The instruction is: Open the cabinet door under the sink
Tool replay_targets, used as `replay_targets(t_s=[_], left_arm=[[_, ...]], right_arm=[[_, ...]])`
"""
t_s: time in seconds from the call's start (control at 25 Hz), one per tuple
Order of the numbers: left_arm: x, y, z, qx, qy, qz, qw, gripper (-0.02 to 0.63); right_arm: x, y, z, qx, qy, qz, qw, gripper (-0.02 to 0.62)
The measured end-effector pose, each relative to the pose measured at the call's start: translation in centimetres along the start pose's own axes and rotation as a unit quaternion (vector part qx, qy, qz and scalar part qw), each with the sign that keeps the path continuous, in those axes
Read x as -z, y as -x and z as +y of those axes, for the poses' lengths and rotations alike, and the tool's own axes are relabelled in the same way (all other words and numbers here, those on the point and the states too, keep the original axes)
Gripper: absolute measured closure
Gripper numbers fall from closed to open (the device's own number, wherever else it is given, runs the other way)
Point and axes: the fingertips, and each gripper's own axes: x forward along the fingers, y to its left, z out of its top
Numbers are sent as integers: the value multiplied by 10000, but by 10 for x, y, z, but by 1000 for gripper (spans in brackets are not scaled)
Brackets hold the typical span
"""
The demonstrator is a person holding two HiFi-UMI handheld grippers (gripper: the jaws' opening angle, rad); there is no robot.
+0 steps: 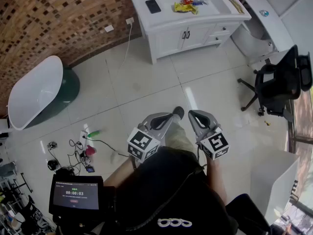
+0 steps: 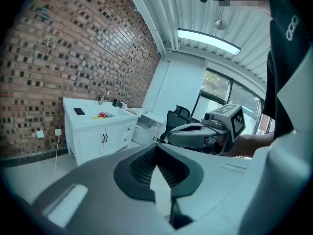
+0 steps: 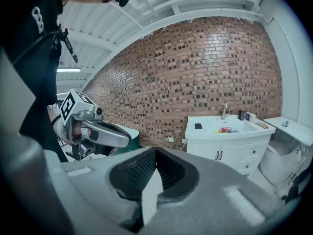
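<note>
Brick wall (image 1: 58,13) backs the white sink cabinet (image 1: 215,32), its doors (image 1: 177,38) shut, well apart from the left gripper (image 1: 176,113) and right gripper (image 1: 193,115), side by side, jaws closed, empty.

a bathroom mock-up inside a recording lab: a white sink vanity (image 1: 188,23), a freestanding bathtub (image 1: 34,94) and a toilet (image 1: 250,37) stand on pale floor tiles (image 1: 146,82) against a brick wall (image 1: 49,18), alongside an office chair (image 1: 279,84), loose cables (image 1: 78,153) and a timer screen (image 1: 75,194).
</note>
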Motion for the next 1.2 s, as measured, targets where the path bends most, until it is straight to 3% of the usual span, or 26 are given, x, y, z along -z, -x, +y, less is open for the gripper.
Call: replay_targets(t_s=[0.2, 0.36, 0.52, 0.88, 1.2], left_arm=[[-49, -60, 4, -158, 188, -73, 9997, 589], [-76, -108, 24, -231, 178, 14, 9996, 591], [-87, -139, 38, -272, 268, 84, 9992, 590], [-91, -181, 86, -357, 276, 326, 9984, 589], [-106, -219, 134, 262, -100, 455, 9986, 589]], right_arm=[[-6, -1, -82, -438, 303, 420, 9977, 603], [-12, -8, -163, -284, 365, 521, 9976, 603], [-23, -18, -215, -140, 325, 470, 9983, 603], [-43, -82, -257, -170, 377, 493, 9979, 603], [-37, -165, -301, 55, 327, 753, 9966, 603]])
